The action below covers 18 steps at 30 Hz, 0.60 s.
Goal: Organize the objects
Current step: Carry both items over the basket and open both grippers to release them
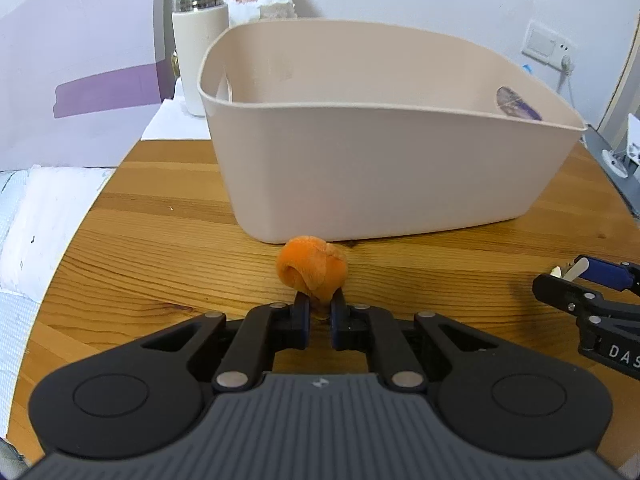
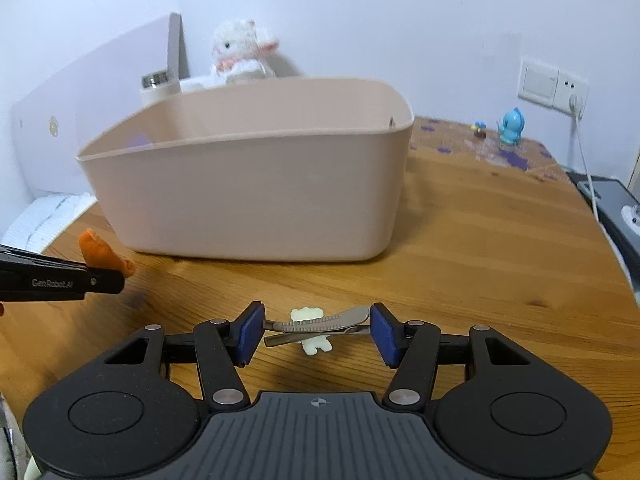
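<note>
**Operator:** My left gripper (image 1: 320,304) is clamped tight on an orange plush ball (image 1: 312,270), pinching its lower fold. The ball sits just short of the near wall of the beige bin (image 1: 384,176); whether it is clear of the table (image 1: 160,248) I can't tell from the wrist view.

**Observer:** And the right?

**Operator:** The right gripper (image 2: 316,330) stands about half open, but its blue pads press on both ends of a metal hair clip (image 2: 316,326) with a pale cream ornament, so the clip spans the jaws crosswise. It hangs over the wooden table, nearer to me than the bin and towards its right half.

**Observer:** So which step are we at?

**Operator:** I'd judge both picks are made and the carry to the bin is in hand. Nothing of ours is inside it yet as far as I can see.

**Observer:** What does the next move call for?

**Operator:** Height first. The bin's rim stands well above both loads, so each gripper needs to climb over the near wall before going forward, then open above the inside. The clip is held only by its tips, so I'd go gently; a jolt could twist it loose. Past the bin, a flask (image 1: 198,48) and a white plush lamb (image 2: 240,52) stand at the far side, out of the way.
</note>
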Available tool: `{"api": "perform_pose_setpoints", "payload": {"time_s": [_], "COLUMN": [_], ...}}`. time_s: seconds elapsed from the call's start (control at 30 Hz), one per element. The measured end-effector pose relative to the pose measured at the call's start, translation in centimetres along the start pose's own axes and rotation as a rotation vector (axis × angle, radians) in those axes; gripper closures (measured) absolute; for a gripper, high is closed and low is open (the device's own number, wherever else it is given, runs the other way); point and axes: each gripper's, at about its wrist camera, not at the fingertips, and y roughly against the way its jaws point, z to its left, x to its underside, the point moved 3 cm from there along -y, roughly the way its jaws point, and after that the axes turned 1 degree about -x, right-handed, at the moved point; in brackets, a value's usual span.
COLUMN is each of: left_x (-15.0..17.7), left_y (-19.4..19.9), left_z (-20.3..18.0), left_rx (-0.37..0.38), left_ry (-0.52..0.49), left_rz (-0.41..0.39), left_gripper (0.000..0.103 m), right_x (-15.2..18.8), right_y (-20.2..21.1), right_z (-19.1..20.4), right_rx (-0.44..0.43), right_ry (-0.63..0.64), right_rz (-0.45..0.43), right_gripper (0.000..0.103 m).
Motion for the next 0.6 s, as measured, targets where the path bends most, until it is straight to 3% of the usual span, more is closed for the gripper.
{"api": "perform_pose_setpoints", "payload": {"time_s": [0.6], "left_x": [-3.1], "left_y": [7.6], "left_z": [-0.5], "left_rx": [0.007], "left_ry": [-0.038], "left_rz": [-0.201], "left_gripper": [0.092], "right_x": [-5.6], "right_y": [5.7], "right_z": [-0.4], "right_rx": [-0.007], "right_ry": [0.033], "right_rz": [-0.207], "right_gripper": [0.049]}}
